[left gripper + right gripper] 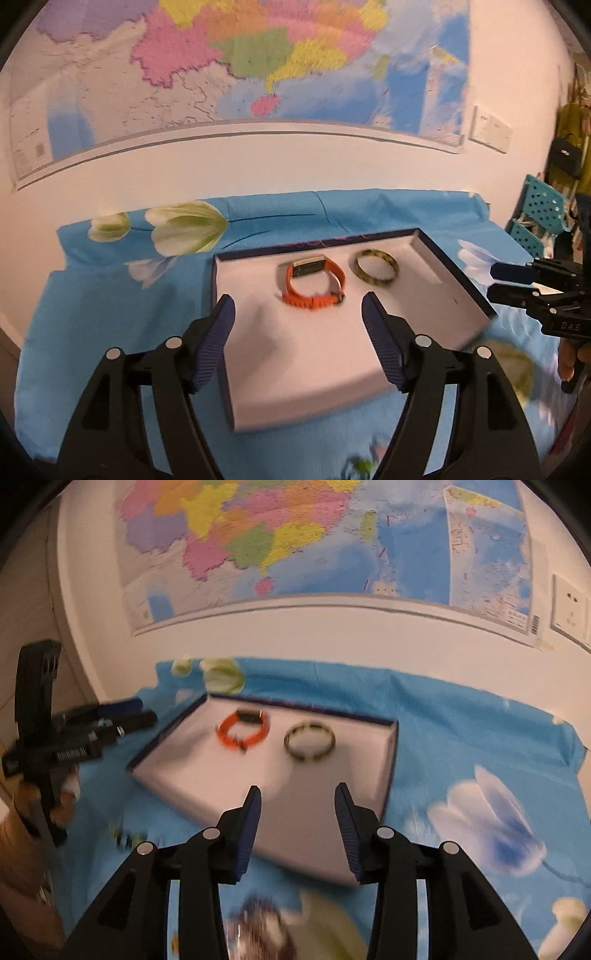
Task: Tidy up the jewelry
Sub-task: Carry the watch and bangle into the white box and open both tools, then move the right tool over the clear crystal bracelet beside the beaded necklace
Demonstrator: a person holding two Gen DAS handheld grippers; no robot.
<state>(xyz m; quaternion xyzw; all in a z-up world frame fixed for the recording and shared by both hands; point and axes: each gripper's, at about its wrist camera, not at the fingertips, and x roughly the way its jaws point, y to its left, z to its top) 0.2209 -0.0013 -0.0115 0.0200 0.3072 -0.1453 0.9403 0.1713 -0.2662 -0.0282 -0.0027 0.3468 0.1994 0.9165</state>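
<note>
We are holding the left hand-held gripper (295, 306) wide open and empty, the right hand-held gripper (297, 794) partly open and empty. Beyond them, the orange watch (313, 283) and mottled bangle (373, 267) are lying inside the tray (458, 266), well apart. A blurred trinket (258, 923) seemingly awaits on the desk (461, 731).

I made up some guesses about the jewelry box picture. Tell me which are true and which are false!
1. The orange watch lies inside the box. True.
2. The bangle is pink. False: it is yellowish with dark patches.
3. The left gripper grips the watch. False: its jaws are open and empty.
4. The box sits on a blue flowered cloth. True.
5. The right gripper holds nothing. True.
</note>
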